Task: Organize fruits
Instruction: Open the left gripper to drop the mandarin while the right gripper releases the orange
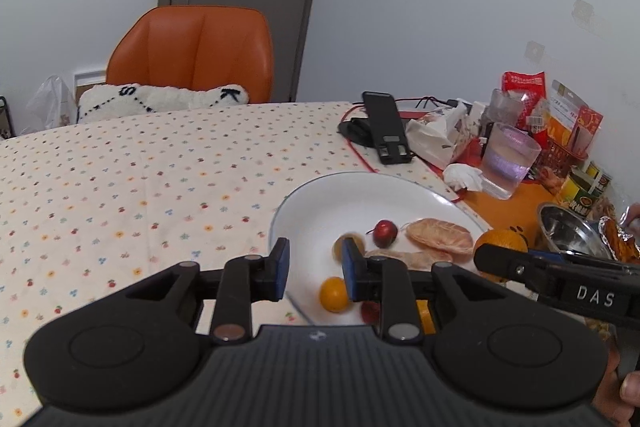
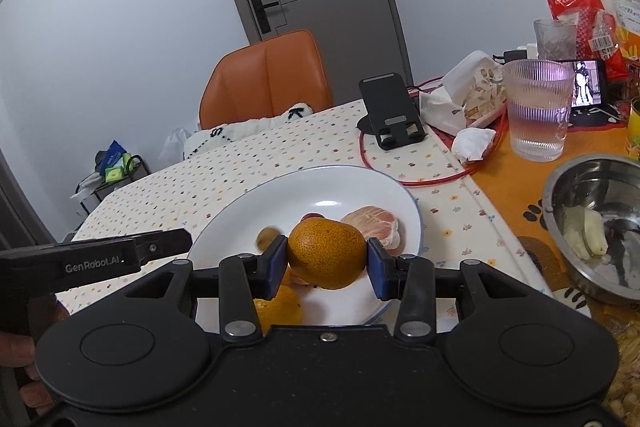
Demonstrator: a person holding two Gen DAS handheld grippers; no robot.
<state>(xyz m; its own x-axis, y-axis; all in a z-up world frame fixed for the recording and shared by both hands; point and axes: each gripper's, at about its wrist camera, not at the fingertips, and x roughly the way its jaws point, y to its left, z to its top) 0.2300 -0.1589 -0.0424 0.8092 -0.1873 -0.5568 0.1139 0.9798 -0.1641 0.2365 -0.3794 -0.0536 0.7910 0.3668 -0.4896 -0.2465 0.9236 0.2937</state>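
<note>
In the left wrist view, the left gripper (image 1: 314,269) hangs over the near left rim of the white plate (image 1: 304,211), its blue-padded jaws spread with nothing between them. On the plate lie a small red fruit (image 1: 385,233), a brownish fruit (image 1: 354,243) partly behind the right pad, peeled citrus segments (image 1: 438,235) and a small orange fruit (image 1: 334,294). The plate sits on a table (image 1: 120,195) under a dotted cloth, with a ribbed glass of water (image 1: 508,161) and a steel bowl (image 1: 568,233) to its right. In the right wrist view, the right gripper (image 2: 327,261) has its jaws pinching a large orange (image 2: 326,253) by its sides, held above the near part of the plate (image 2: 360,191). Behind it sit the peeled segments (image 2: 374,223); another orange fruit (image 2: 280,309) lies below the left pad. The steel bowl (image 2: 592,187) is off to the right, the glass (image 2: 538,111) beyond it.
</note>
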